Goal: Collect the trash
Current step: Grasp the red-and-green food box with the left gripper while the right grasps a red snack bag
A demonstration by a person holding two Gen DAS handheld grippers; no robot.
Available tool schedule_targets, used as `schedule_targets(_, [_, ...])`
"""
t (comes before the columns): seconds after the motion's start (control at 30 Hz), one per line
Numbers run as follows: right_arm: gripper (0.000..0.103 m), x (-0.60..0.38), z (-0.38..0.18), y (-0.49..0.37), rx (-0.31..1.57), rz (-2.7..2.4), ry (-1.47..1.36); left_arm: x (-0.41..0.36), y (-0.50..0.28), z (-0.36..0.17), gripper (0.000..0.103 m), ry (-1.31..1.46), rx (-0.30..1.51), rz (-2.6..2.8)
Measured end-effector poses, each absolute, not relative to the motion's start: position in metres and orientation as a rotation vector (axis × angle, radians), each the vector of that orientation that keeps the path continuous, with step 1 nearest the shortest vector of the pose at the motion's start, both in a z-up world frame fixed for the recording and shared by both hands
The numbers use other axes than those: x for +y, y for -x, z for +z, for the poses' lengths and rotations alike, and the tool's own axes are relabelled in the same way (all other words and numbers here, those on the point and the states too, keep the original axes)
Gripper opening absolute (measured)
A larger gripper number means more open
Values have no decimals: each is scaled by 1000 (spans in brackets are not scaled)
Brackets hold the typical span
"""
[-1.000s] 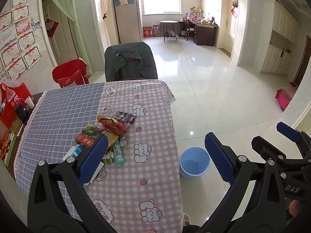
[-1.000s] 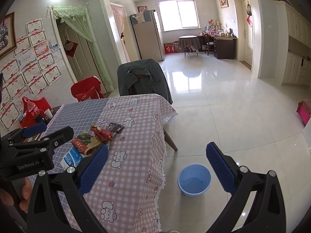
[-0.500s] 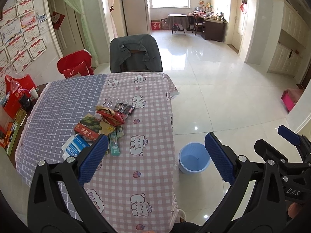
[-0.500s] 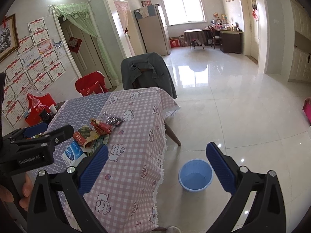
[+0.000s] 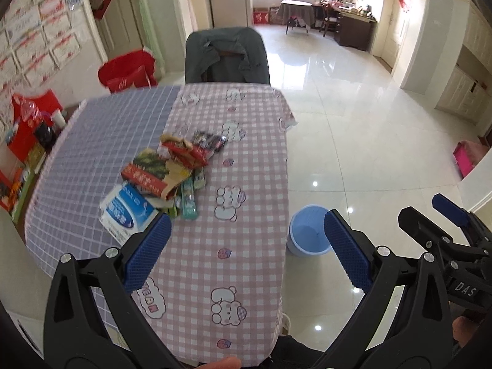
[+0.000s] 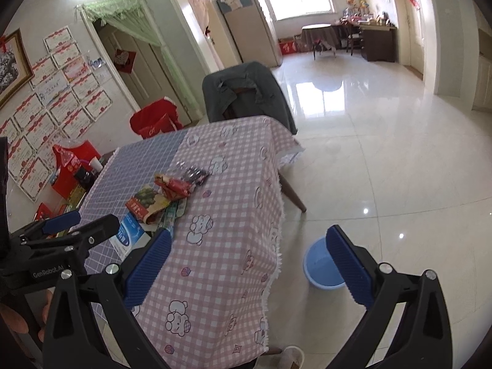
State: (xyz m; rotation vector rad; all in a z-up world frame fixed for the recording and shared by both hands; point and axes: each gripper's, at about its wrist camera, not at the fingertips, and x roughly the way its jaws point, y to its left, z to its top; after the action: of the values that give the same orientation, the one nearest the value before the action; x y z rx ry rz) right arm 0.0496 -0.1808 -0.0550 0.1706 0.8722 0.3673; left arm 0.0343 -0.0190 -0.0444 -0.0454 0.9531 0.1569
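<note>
Pink-checked tablecloth (image 5: 246,190), light blue bin (image 5: 307,236), red-and-green wrappers (image 5: 172,166).

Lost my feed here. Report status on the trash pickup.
Left gripper and right gripper both open, empty, above table's near end. Wrapper pile untouched on tablecloth. Blue bin on floor beside table. Path clear.

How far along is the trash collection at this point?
Nothing looks done: the blue bin on the floor appears empty. Nothing is in hand: the left gripper and right gripper both have open, empty jaws. The whole wrapper pile on the table remains.
</note>
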Motion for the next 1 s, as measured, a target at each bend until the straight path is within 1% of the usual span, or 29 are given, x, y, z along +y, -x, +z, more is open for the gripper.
schedule_targets(0.1, [99, -159, -64, -60, 900, 381, -142, 9, -41, -60, 98, 115, 997, 168])
schedule_targets(0.23, [99, -122, -73, -76, 919, 410, -91, 67, -53, -87, 98, 286, 1046, 188])
schedule_targets(0.5, [99, -12, -104, -124, 933, 487, 49, 182, -92, -136, 98, 483, 1047, 262])
schedule_targets(0.63, [99, 35, -122, -159, 946, 485, 93, 218, -121, -159, 97, 545, 1043, 247])
schedule_targets(0.8, [99, 78, -148, -196, 962, 448, 178, 251, -152, -194, 96, 627, 1085, 228])
schedule_targets(0.87, [98, 85, -156, -205, 969, 430, 186, 258, -162, -208, 93, 650, 1106, 218])
schedule_targets(1.0, [98, 99, -171, -220, 994, 430, 215, 266, -172, -227, 78, 680, 1139, 194])
